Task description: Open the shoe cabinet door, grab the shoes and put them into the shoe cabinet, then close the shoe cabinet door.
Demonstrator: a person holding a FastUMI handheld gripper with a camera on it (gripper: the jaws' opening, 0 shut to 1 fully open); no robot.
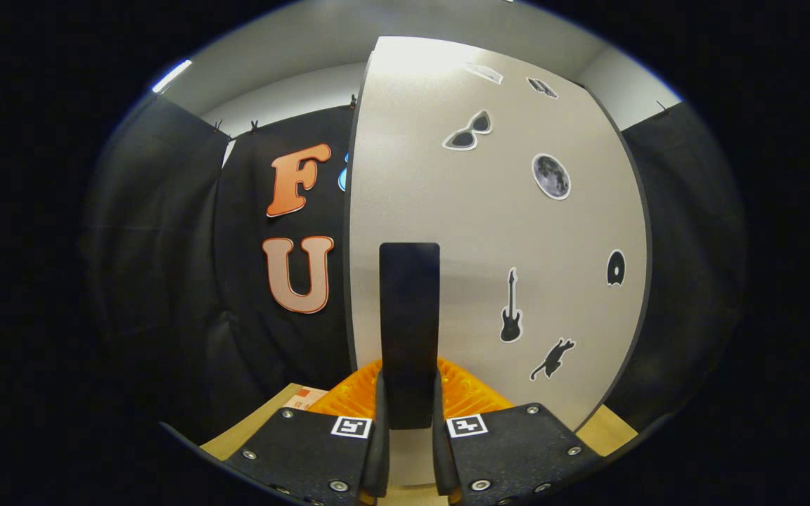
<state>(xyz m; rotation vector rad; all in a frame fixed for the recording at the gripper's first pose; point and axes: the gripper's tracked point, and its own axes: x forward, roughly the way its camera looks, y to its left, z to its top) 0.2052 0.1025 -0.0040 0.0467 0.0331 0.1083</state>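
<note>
The shoe cabinet door (447, 211) is a pale panel with several black stickers, standing close in front of me. Its black upright handle (409, 309) runs down between my fingers. My gripper (409, 383) is shut on the lower part of that handle, one finger pressed on each side. The door's dark left edge (350, 232) shows against the black cloth wall behind it. I cannot tell how far the door stands open.
Black cloth walls (166, 246) hang to the left and right of the door. A tan surface (250, 425) lies below to both sides of my fingers, with a small pale label (306, 399) on it at the left.
</note>
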